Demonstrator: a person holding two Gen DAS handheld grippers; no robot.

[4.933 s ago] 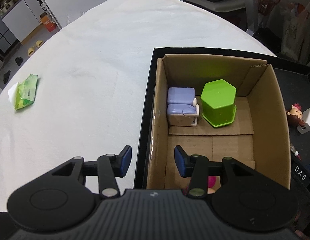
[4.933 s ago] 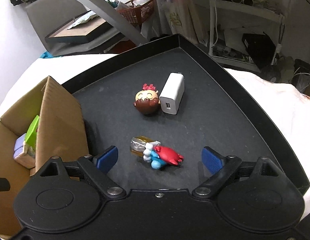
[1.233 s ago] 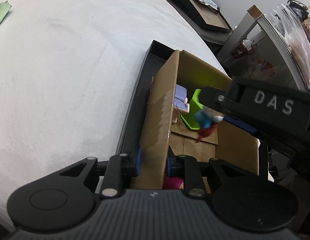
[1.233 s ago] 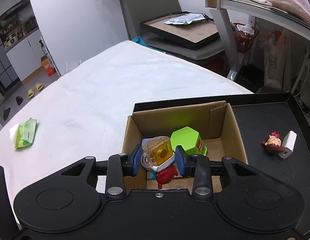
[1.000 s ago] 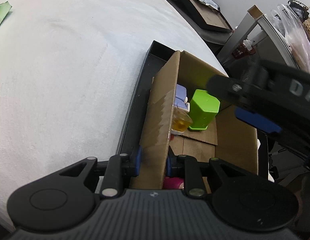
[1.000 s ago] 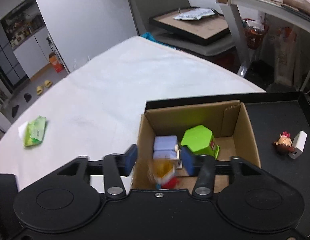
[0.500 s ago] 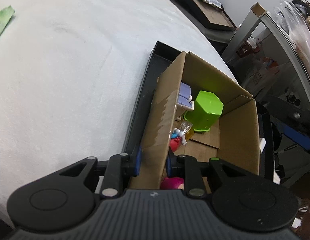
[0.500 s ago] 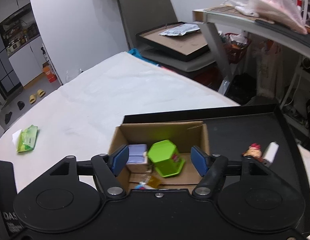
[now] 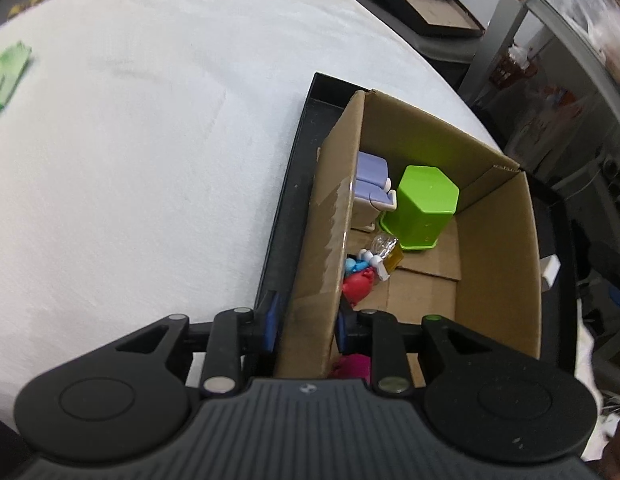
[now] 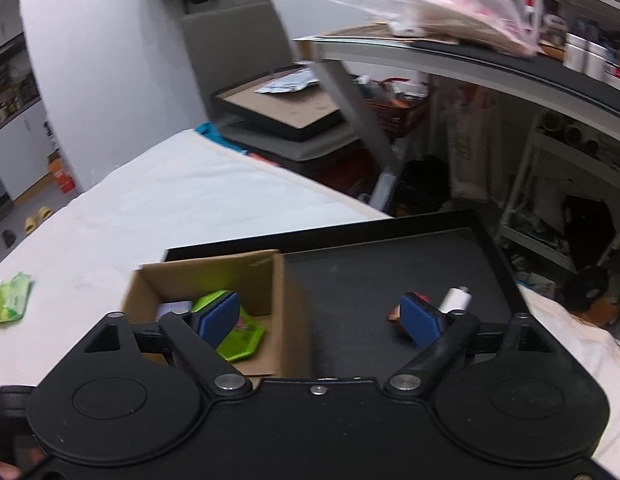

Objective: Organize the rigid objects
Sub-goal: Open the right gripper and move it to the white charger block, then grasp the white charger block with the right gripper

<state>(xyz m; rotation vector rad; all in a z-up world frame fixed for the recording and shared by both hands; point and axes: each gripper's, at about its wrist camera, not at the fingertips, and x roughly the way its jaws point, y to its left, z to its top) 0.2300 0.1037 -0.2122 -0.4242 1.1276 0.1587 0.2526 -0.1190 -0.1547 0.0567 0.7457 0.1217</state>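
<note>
**Box wall between left jaws; right jaws spreading, empty**

My left gripper [image 9: 306,326] straddles the near left wall of the cardboard box [image 9: 498,248], one blue pad on each side; the jaws are opening slightly, the wall between them. Inside the box, left to right: the purple block [image 9: 372,184], the crab toy [image 9: 360,278] with its yellow-capped piece on the floor, and the green hexagonal container [image 9: 424,208]. The box stands on the black tray [image 10: 390,276]. My right gripper [image 10: 320,318] is opening wide with nothing between its pads. Beyond its right pad, the white charger [image 10: 456,298] lies on the tray.
</note>
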